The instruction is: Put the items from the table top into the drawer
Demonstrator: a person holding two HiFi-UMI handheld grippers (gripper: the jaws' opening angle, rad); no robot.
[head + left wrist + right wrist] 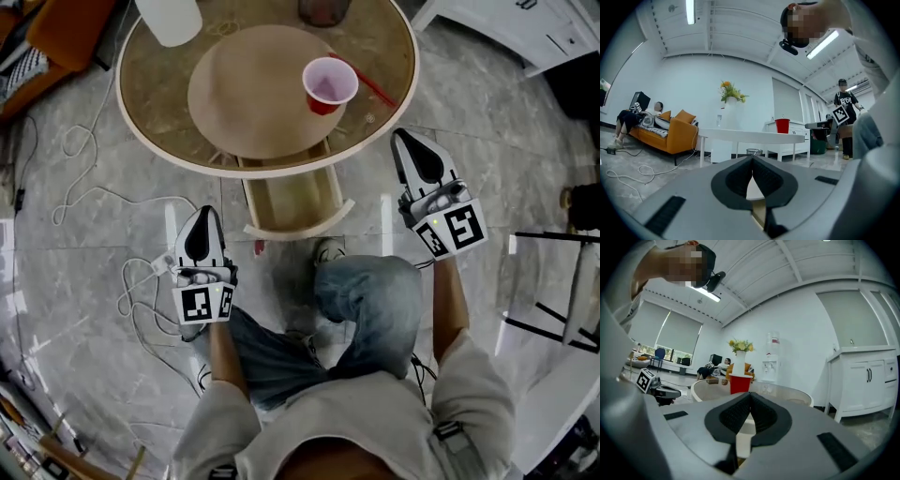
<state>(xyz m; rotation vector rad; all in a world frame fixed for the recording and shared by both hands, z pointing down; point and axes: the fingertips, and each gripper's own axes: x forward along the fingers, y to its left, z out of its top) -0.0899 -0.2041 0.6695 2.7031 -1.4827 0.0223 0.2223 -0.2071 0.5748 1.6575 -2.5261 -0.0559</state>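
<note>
A red cup (328,84) stands on the round glass-topped table (169,131), with a thin red stick (373,87) lying just right of it. Below the table's near edge a wooden drawer (295,202) is pulled out and looks empty. My left gripper (204,217) hangs low at the drawer's left, shut with nothing in it. My right gripper (405,139) is beside the table's right rim, also shut and empty. The left gripper view shows its gripper (752,159) level, below the table top, the cup (782,125) far off. In the right gripper view the cup (739,383) stands straight beyond its gripper (750,397).
A white vase (169,19) and a dark object (323,9) stand at the table's far side. White cables (94,197) loop over the floor at left. The person's knee (370,295) is in front of the drawer. A black stand (562,281) is at right, an orange sofa (670,133) farther off.
</note>
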